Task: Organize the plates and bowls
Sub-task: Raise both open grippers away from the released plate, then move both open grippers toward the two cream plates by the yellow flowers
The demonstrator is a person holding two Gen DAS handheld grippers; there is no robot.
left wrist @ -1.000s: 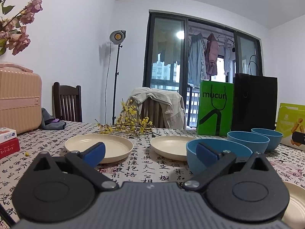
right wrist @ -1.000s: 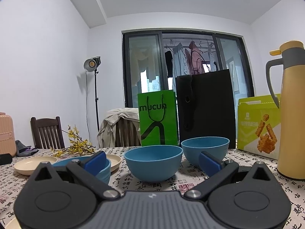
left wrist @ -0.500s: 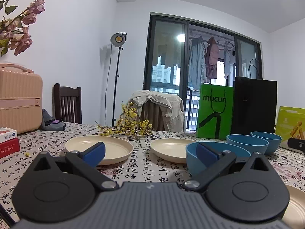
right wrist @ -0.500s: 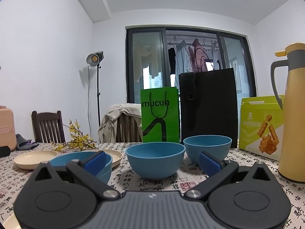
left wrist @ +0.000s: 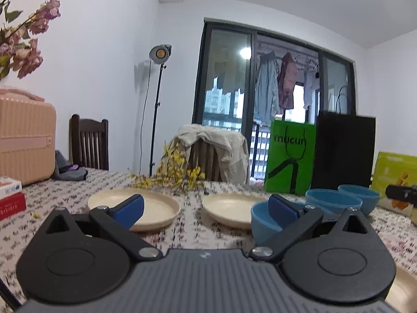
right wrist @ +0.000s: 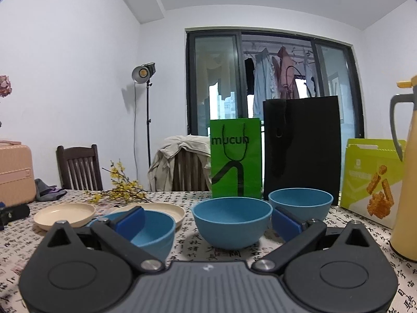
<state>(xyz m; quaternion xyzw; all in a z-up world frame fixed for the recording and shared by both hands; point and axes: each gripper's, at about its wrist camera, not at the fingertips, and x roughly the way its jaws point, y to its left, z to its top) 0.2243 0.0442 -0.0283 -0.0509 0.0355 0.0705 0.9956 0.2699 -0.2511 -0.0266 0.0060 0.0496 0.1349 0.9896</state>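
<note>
A patterned tablecloth (right wrist: 198, 245) is seen — both the left gripper (left wrist: 206, 208) and right gripper (right wrist: 208, 221) are held spread, empty. Cream plates (left wrist: 156, 206) lie ahead of the left; blue bowls (right wrist: 232, 219) sit just ahead of the right.

Straight ahead of the right gripper, a green paper bag (right wrist: 235, 157) stands touching a black paper bag (right wrist: 302, 147) on the patterned tablecloth (right wrist: 365, 230). Farther right, a lime snack box (right wrist: 371, 180) sits beside a yellow thermos jug (right wrist: 406, 174). Left of the left gripper are a pink suitcase (left wrist: 24, 138), stacked books (left wrist: 10, 198), and yellow flower sprigs (left wrist: 174, 174) ahead.
</note>
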